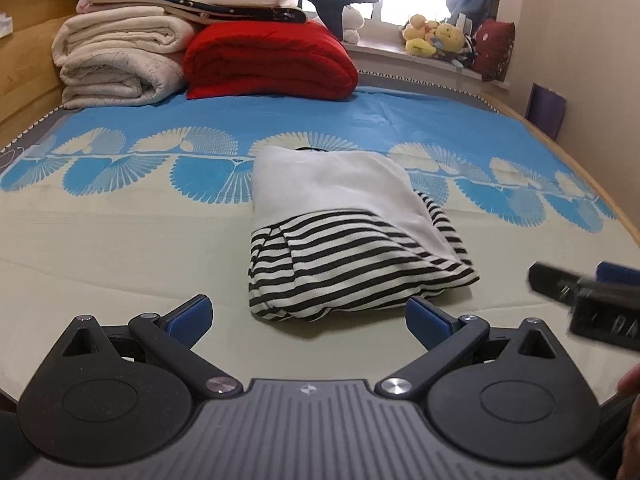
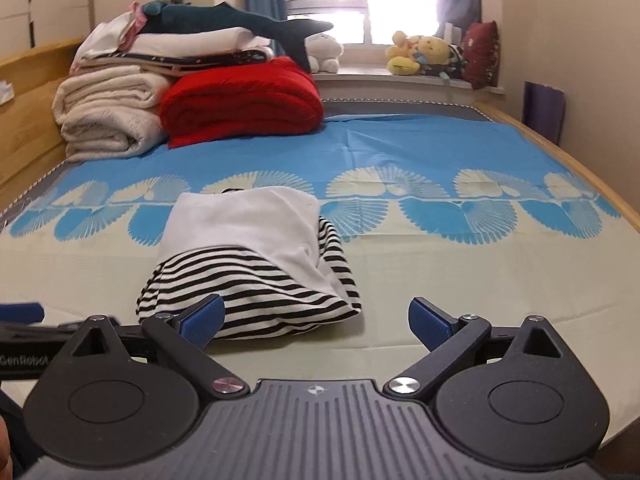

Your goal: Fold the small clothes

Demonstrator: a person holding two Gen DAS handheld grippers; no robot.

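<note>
1. My left gripper (image 1: 308,320) is wide open and holds nothing. My right gripper (image 2: 316,322) is wide open too, with nothing in it.
2. The small striped top (image 1: 348,240) lies on the bed (image 1: 120,248), about halfway between the left and right edges, closer to the near edge than to the far end. Both grippers are just in front of it and do not touch it.
3. I think the fold on this top is done, because it looks like a neat little packet.
4. Next I think I should check that it lies flat, or go and get another small piece of clothing. I see no other loose one here.
5. The top has black and white stripes. A plain white part is folded over the far half. It looks soft and a bit puffy, and one striped bit sticks out on the right side.
</note>
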